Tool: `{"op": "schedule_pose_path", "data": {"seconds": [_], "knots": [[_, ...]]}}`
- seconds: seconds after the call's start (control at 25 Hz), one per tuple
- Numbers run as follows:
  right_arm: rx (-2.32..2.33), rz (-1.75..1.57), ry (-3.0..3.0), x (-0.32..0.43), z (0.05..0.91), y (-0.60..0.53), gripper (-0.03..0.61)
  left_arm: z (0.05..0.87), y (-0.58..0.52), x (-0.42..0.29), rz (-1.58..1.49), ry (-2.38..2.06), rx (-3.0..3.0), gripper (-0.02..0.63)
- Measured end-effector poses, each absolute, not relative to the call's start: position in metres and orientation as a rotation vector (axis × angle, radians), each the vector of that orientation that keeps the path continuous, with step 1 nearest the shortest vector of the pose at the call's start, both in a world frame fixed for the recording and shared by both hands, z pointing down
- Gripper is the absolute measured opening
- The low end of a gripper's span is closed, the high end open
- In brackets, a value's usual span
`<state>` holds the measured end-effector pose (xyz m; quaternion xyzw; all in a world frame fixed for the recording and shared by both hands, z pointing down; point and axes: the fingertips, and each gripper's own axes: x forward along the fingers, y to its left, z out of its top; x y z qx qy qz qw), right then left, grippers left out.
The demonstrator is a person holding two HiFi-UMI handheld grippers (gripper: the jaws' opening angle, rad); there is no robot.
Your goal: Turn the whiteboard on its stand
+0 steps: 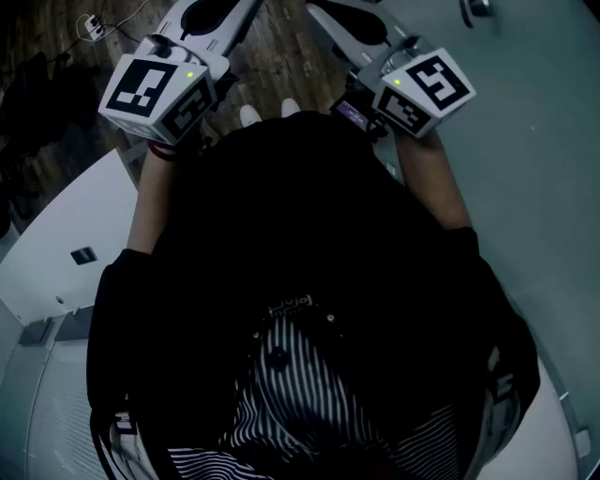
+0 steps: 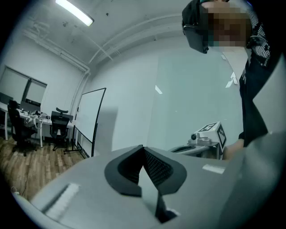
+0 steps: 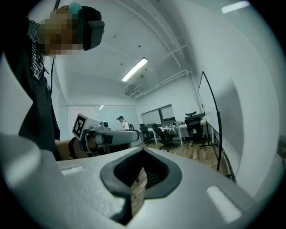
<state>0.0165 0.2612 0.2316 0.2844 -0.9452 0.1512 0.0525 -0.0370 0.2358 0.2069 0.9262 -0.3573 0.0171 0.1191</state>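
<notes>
The whiteboard (image 2: 90, 120) stands upright on its wheeled stand across the room, by the white wall, left of centre in the left gripper view. In the right gripper view its black frame (image 3: 213, 120) shows at the right, almost edge-on. Both grippers are far from it, held level in front of the person's chest. My left gripper (image 2: 143, 150) is shut with nothing between its pads; it appears in the head view at top left (image 1: 214, 13). My right gripper (image 3: 143, 154) is shut and empty too, at top right of the head view (image 1: 352, 23).
Black office chairs (image 2: 59, 123) and desks (image 3: 185, 127) stand on the wooden floor beyond the board. A person (image 3: 120, 123) stands far off. A white tabletop (image 1: 66, 244) lies at my left; a pale wall (image 2: 192, 98) runs along the right.
</notes>
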Motion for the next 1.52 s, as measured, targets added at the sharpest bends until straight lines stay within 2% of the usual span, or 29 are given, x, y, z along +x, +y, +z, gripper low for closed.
{"op": "schedule_pose_path", "data": {"seconds": [0.6, 1.08, 1.52], "knots": [[0.914, 0.481, -2.876, 0.038, 0.227, 0.254, -0.002, 0.211, 0.232, -0.037, 0.031, -1.115, 2.637, -0.002], [0.837, 0.508, -2.898, 0.067, 0.233, 0.249, -0.002, 0.210, 0.236, 0.016, 0.142, -1.088, 2.673, -0.003], [0.873, 0.619, -2.886, 0.107, 0.245, 0.236, -0.002, 0.200, 0.220, 0.036, 0.156, -1.108, 2.670, -0.002]]}}
